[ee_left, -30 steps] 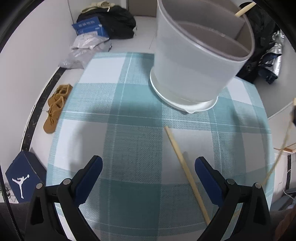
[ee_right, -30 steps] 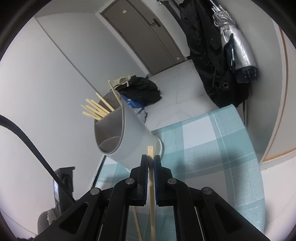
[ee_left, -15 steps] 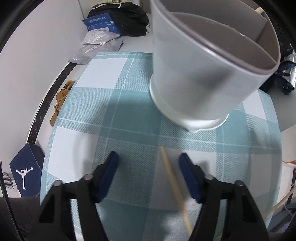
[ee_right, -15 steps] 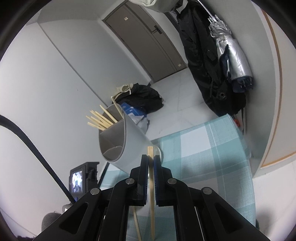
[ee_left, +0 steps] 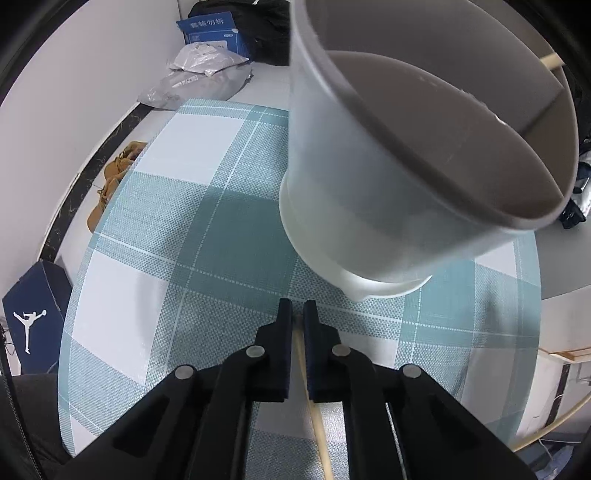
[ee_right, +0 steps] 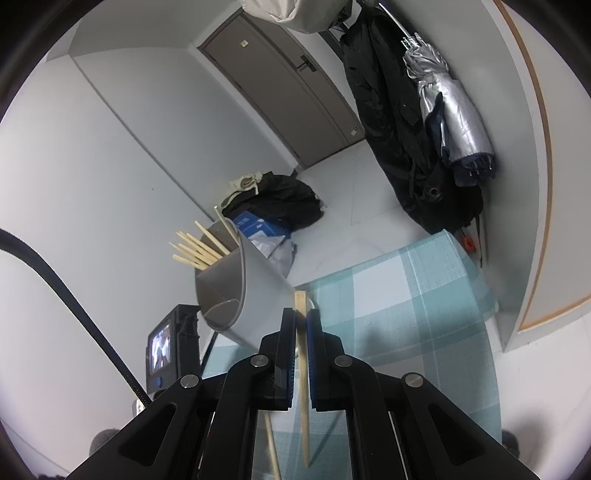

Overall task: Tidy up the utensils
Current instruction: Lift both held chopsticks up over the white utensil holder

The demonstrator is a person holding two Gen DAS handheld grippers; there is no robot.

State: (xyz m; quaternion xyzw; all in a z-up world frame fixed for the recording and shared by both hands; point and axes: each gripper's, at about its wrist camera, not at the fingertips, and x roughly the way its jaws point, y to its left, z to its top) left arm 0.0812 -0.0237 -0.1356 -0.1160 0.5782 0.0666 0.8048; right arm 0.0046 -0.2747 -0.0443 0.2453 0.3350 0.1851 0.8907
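A grey round utensil holder [ee_left: 388,177] with a divider stands on the teal plaid tablecloth [ee_left: 155,221], just beyond my left gripper [ee_left: 297,314]. The left gripper is shut on a wooden chopstick [ee_left: 314,413] that lies on the cloth. My right gripper [ee_right: 301,321] is shut on another chopstick [ee_right: 303,369] and holds it in the air, to the right of the holder [ee_right: 236,291]. Several chopsticks [ee_right: 195,251] stand in the holder's far compartment. The near compartment looks empty.
A black bag [ee_left: 240,18], a blue box [ee_left: 210,29] and plastic bags [ee_left: 199,74] lie on the floor beyond the table. Brown shoes [ee_left: 110,184] and a blue shoe box [ee_left: 33,314] sit left. Coats and an umbrella [ee_right: 447,122] hang right; a small screen [ee_right: 162,347] stands left.
My left gripper has moved forward toward the holder and shut on the chopstick lying on the cloth. My right gripper has risen a little with its chopstick still held.
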